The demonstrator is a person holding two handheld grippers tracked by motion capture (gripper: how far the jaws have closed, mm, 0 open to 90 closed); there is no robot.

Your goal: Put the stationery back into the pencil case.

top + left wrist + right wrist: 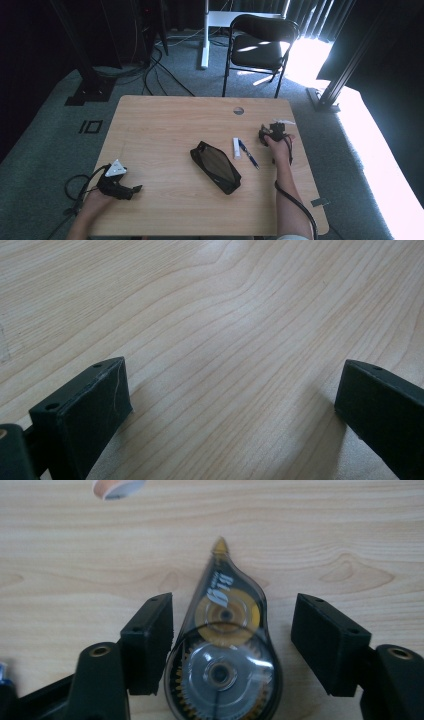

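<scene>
A clear correction tape dispenser (225, 650) with yellow and grey wheels lies flat on the wooden table (165, 125), its tip pointing away from me. My right gripper (232, 612) stands around it, open. Its left pad is right beside the dispenser's edge and its right pad stands a gap away. In the high view that right gripper (266, 133) is at the table's right side, held in a hand. My left gripper (134, 190) rests near the front left corner. In its own view the left gripper (235, 385) is open with only bare wood between the jaws.
A black pencil case (216, 166) lies unzipped at the table's middle. A white stick-shaped item (236, 148) and a blue pen (248, 153) lie just right of it. A cable hole (238, 110) is near the far edge. A black chair (260, 42) stands beyond the table.
</scene>
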